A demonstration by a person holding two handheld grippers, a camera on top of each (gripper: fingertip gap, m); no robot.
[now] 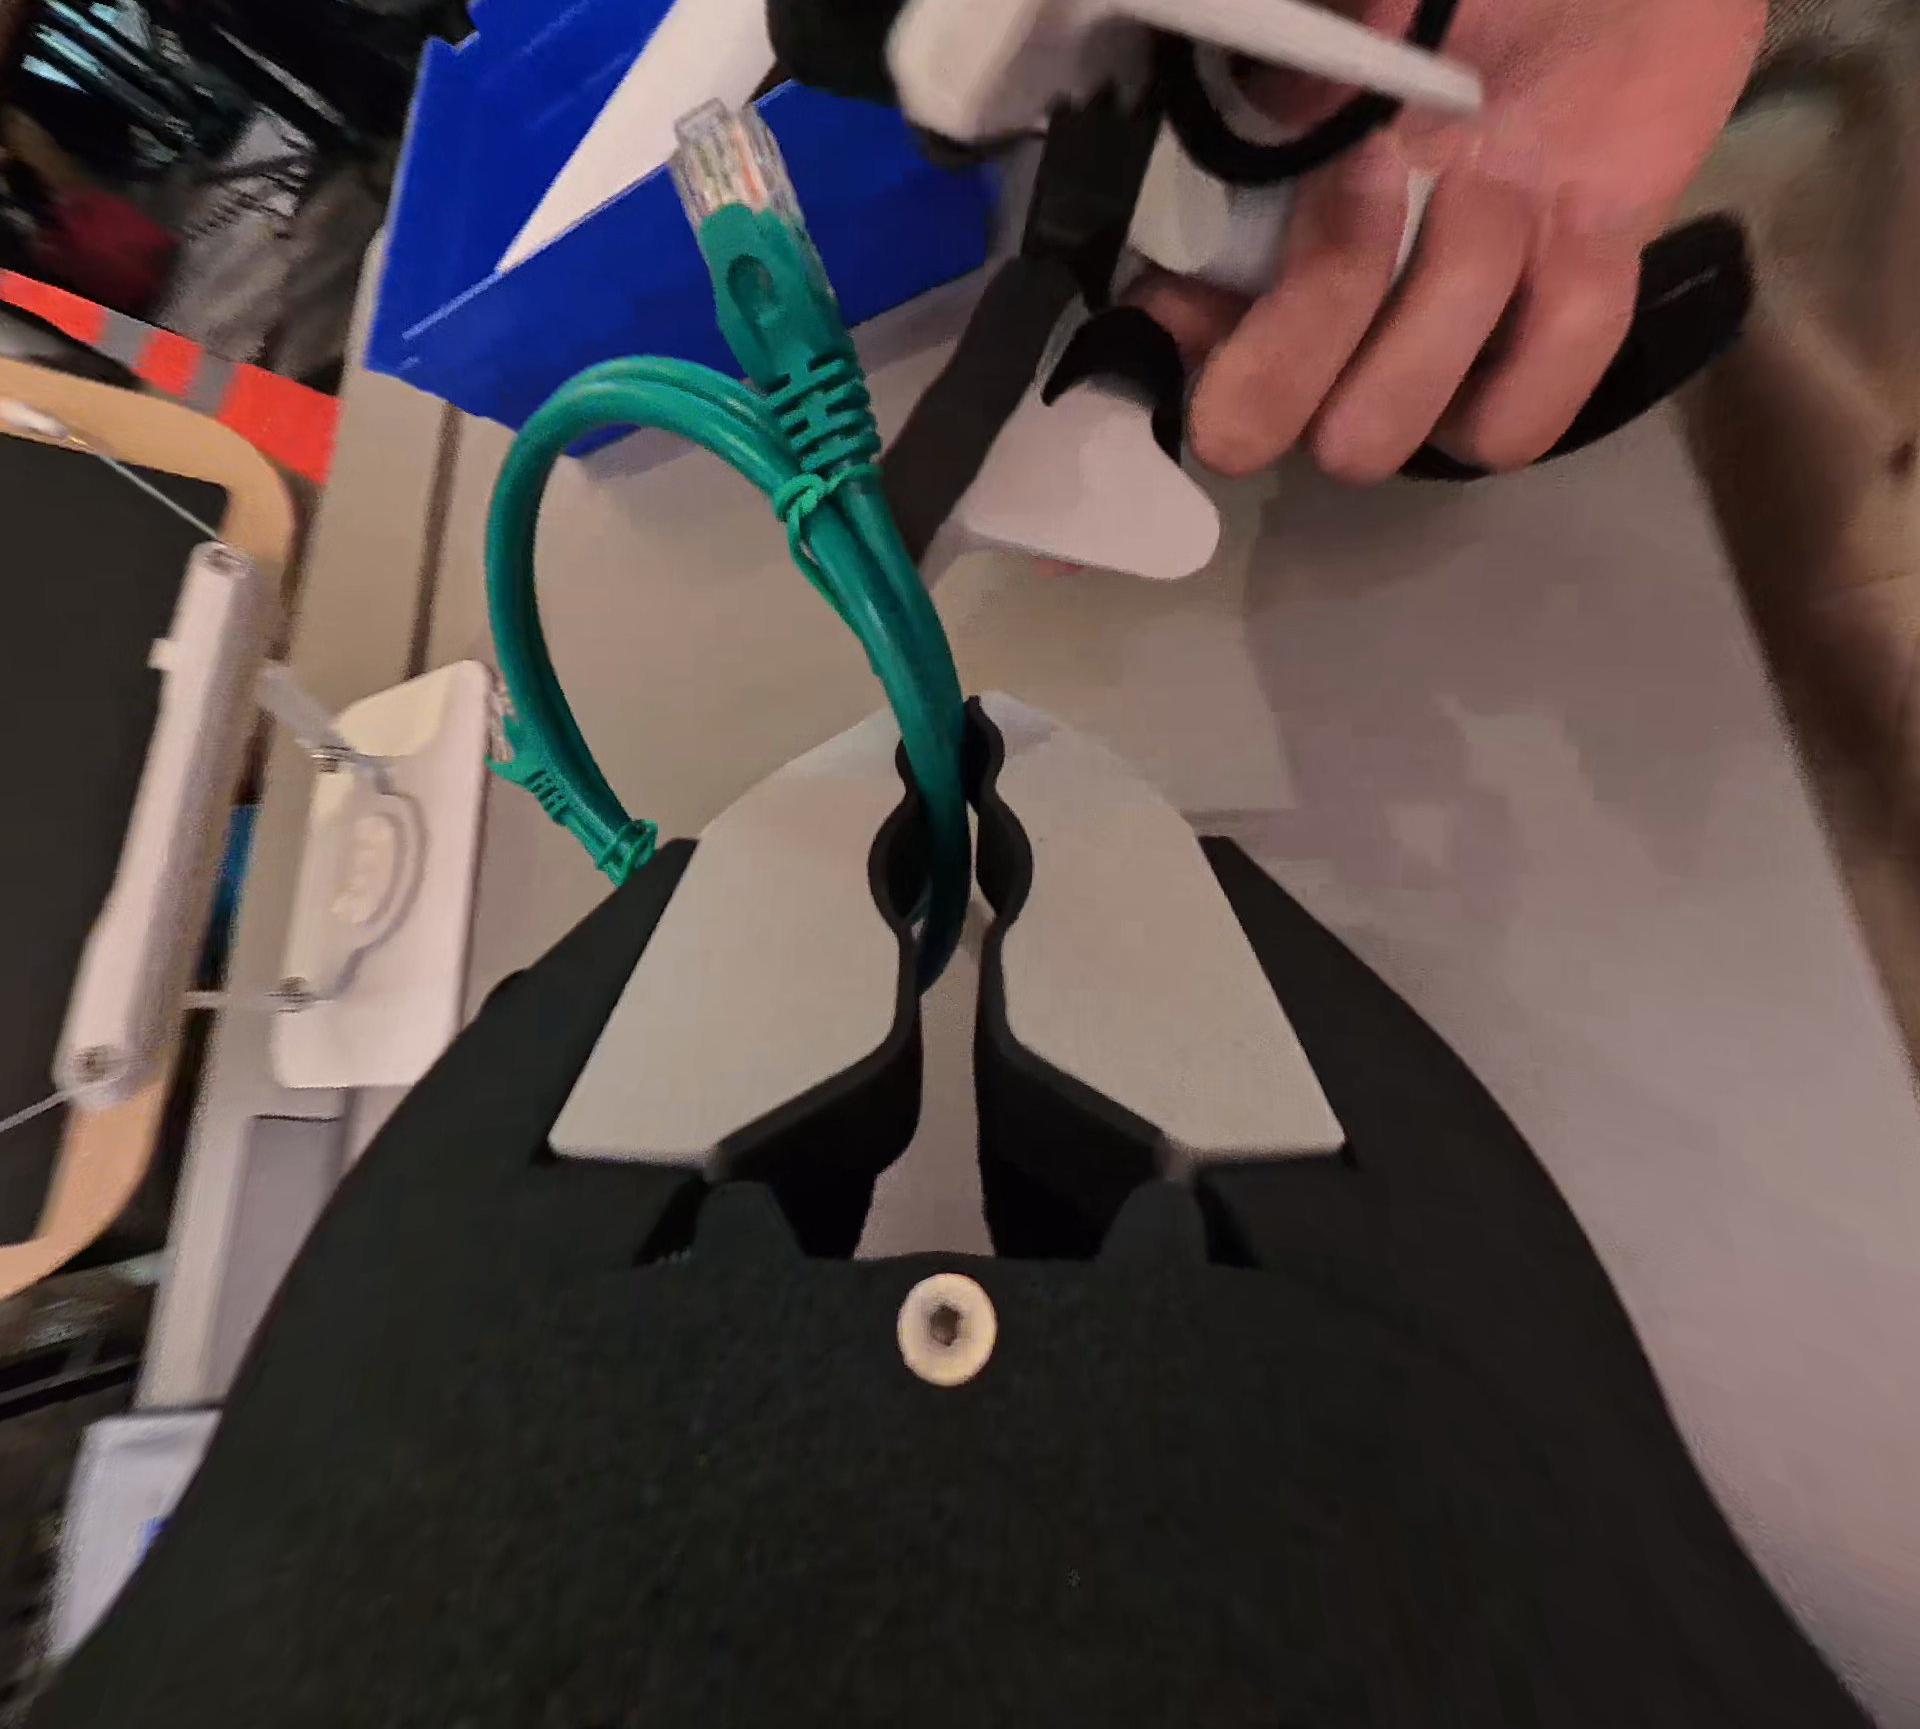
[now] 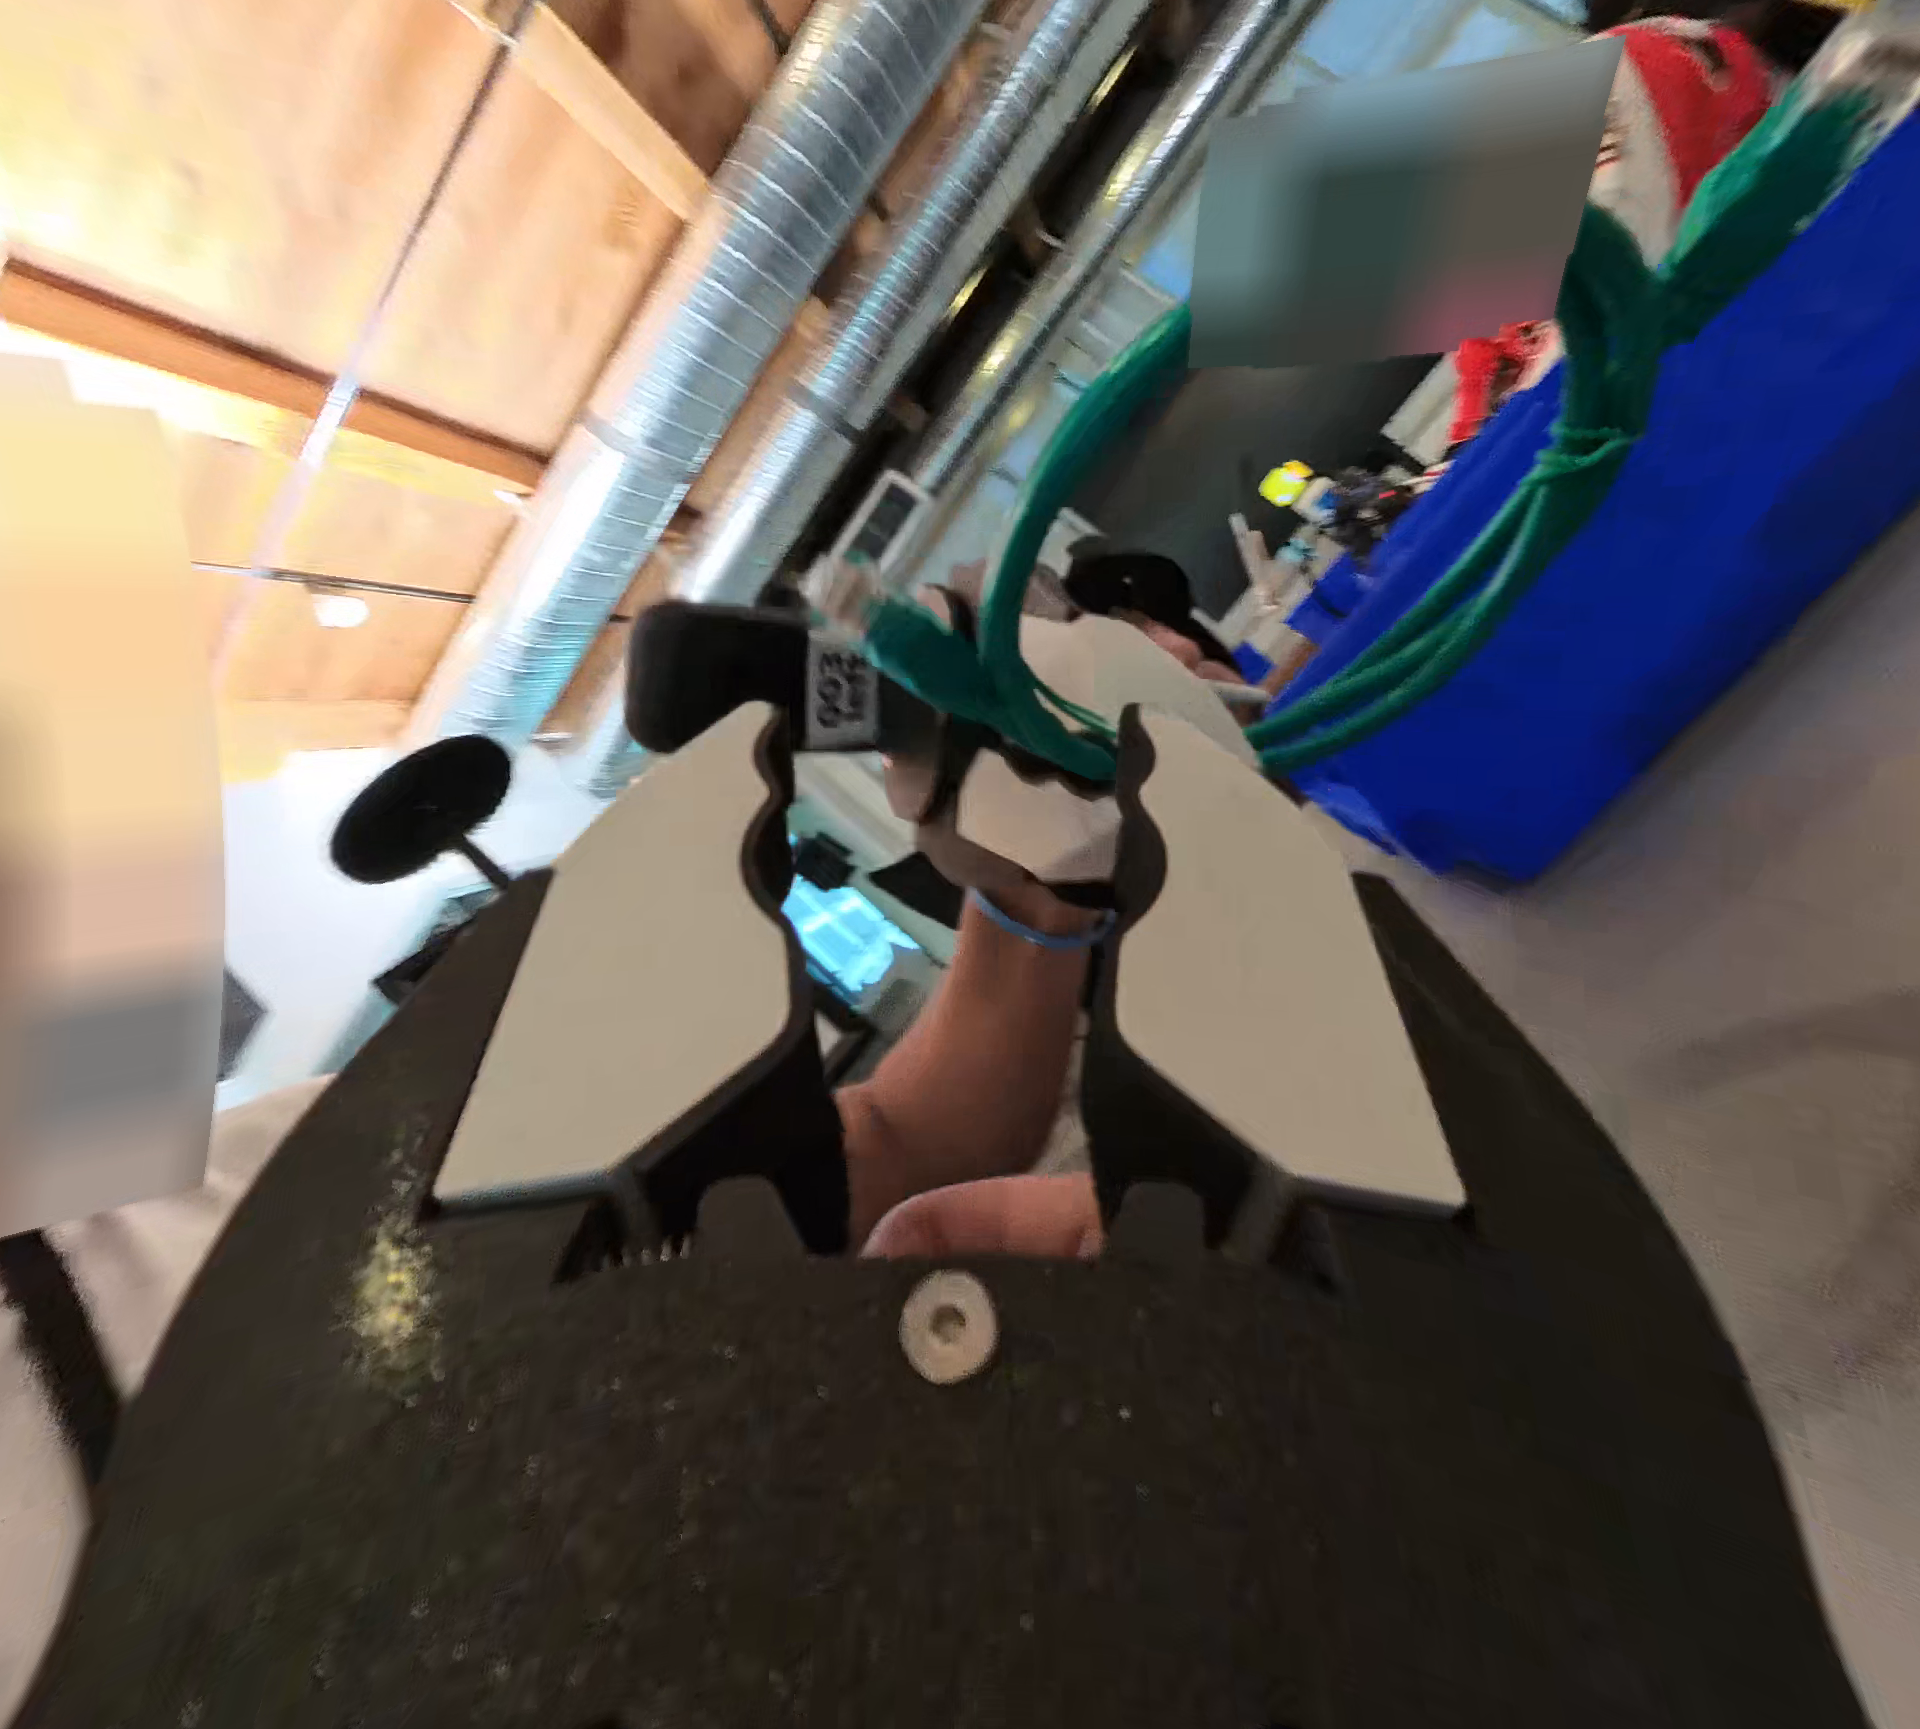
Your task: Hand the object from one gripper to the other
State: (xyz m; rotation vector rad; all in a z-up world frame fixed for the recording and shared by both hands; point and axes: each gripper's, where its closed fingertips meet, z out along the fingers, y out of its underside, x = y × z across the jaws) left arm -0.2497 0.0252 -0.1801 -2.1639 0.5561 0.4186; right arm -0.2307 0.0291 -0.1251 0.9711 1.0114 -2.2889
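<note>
We pinch the green cable (image 1: 914,640) in our left gripper (image 1: 971,734), plug raised, so our spread right gripper (image 2: 951,744) can take it.

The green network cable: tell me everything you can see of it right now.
The green network cable is a short patch lead, coiled into loops and bound with thin green ties. Its jacket looks like smooth plastic. One clear plug with a green boot points up; the second hangs lower left. The left hand-held gripper is shut on the bundle, holding it above the pale table.
</note>
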